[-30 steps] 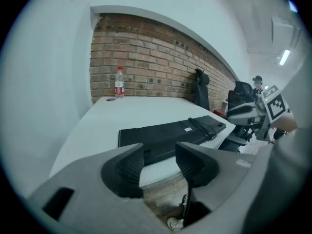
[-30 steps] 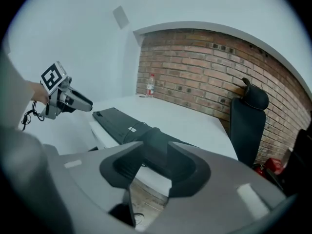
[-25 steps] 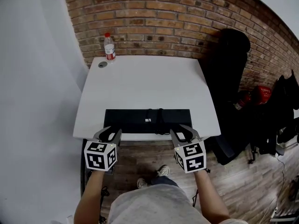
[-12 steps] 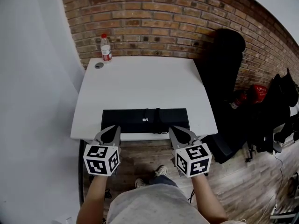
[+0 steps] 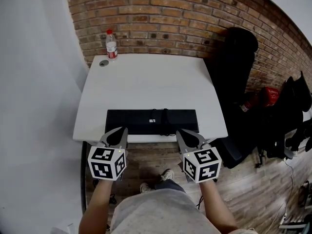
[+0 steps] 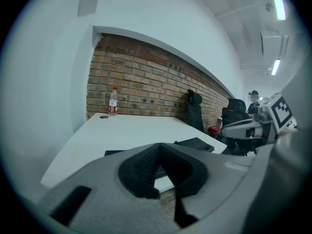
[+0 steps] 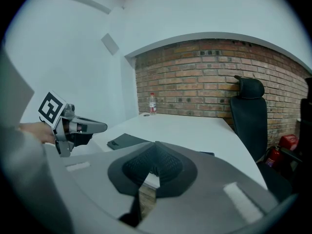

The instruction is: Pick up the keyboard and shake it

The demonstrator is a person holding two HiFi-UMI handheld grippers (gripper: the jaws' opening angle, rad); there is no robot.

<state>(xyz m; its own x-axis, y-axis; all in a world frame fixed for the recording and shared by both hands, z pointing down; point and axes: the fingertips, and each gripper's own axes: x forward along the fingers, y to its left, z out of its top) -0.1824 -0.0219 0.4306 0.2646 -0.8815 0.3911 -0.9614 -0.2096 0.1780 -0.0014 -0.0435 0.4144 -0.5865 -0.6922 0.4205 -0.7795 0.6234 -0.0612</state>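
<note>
Your keyboard (image 5: 152, 121) lies flat along the bench's (image 5: 146, 82) near edge, so each end sits within reach of one hand. The left gripper (image 5: 116, 135) and right gripper (image 5: 188, 136) hover at that edge, jaws pressed together, holding nothing.

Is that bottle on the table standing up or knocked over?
Upright: the water bottle stands on its base, red cap on top.

A white table (image 5: 146, 82) stands against a brick wall (image 5: 165, 18). At its far left corner a bottle (image 5: 111, 45) (red label, red cap) stands upright near a small grey disc (image 5: 104, 63). A black chair (image 5: 239, 57) sits right of the table.
</note>
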